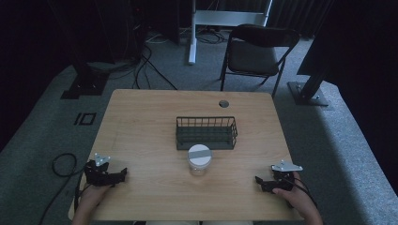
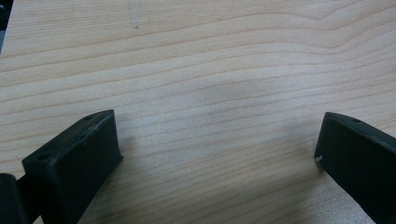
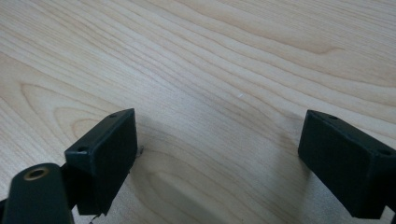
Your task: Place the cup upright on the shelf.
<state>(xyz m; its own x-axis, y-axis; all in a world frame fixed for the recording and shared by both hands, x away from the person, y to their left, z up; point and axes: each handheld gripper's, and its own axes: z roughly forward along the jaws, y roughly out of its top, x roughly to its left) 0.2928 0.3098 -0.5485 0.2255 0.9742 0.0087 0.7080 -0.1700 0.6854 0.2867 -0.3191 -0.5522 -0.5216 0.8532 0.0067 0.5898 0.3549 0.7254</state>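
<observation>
A clear jar with a white lid (image 1: 199,158) stands upright at the table's middle, just in front of a dark wire basket (image 1: 206,132). My left gripper (image 1: 123,174) rests near the front left of the table, pointing toward the jar from well to its left. My right gripper (image 1: 259,182) rests near the front right, pointing left. In the left gripper view the left gripper (image 2: 217,140) is open, with bare wood between its jaws. In the right gripper view the right gripper (image 3: 217,140) is open too, over bare wood.
The wooden table (image 1: 141,117) has a round cable hole (image 1: 224,103) near its far edge. Beyond it stand a folding chair (image 1: 256,54) and a white desk leg (image 1: 192,33). Cables (image 1: 63,164) lie on the carpet at the left.
</observation>
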